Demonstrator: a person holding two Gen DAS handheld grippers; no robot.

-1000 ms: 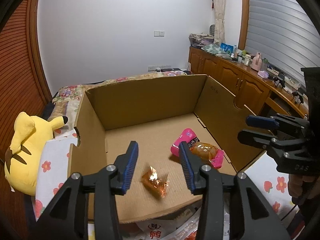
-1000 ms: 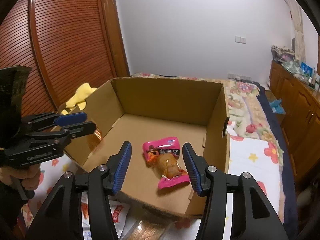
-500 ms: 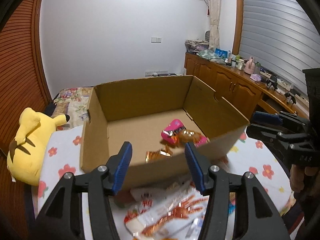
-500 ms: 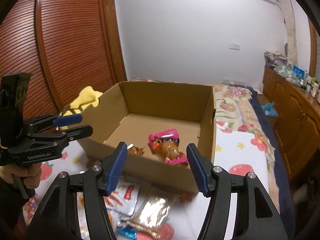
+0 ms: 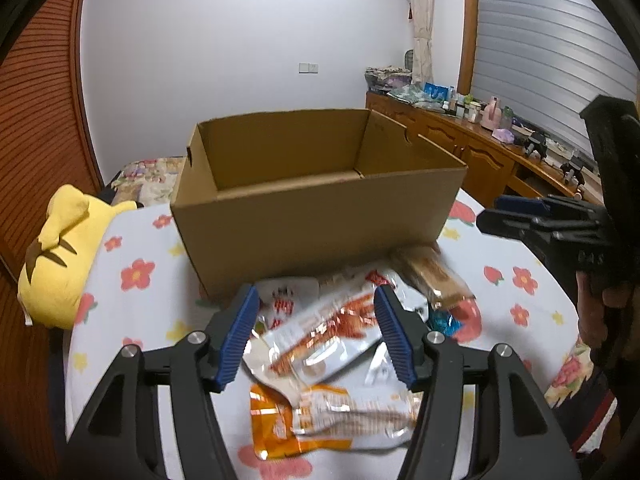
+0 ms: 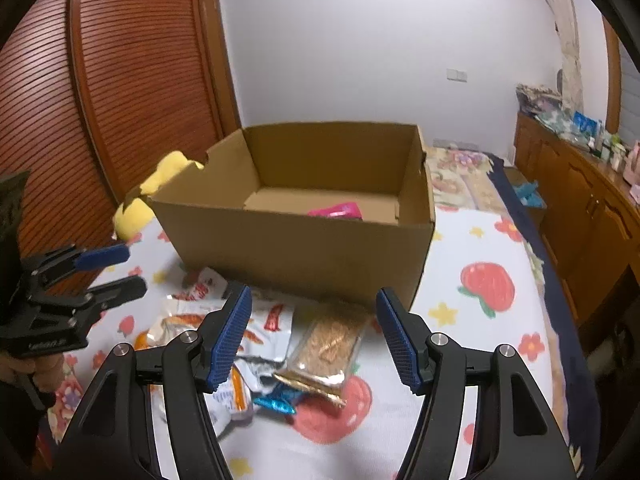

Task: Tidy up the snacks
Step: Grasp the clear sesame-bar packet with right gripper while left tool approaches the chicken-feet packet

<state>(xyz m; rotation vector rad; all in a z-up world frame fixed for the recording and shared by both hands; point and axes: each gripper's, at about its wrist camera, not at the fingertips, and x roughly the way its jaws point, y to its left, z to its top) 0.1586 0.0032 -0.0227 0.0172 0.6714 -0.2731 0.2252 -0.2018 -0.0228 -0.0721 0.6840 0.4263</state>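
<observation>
The bed (image 5: 132, 240) fills the scene, its flowered sheet under everything; on it sits the open cardboard box (image 5: 316, 232), and from the right wrist a pink packet (image 6: 338, 211) peeks over the near wall, lying on the box floor; a yellow plush (image 5: 60, 256) rests against the box's left side; just in front of the box lies the snack pile (image 5: 340, 332), loose on the sheet, with a white-and-red pouch (image 5: 324, 340) on top, an orange pouch (image 5: 296, 428) nearest the camera, a brown bar (image 6: 330, 346) touching the box's near wall, and a small blue wrapper (image 6: 276, 402), blurred, possibly a candy; the left gripper (image 5: 314, 336) hangs over the pile, jaws apart and just been widening, the white-and-red pouch seen between them but not pinched; the right gripper (image 6: 312, 334) hangs over the bar, jaws likewise apart and just been widening, nothing clamped.
</observation>
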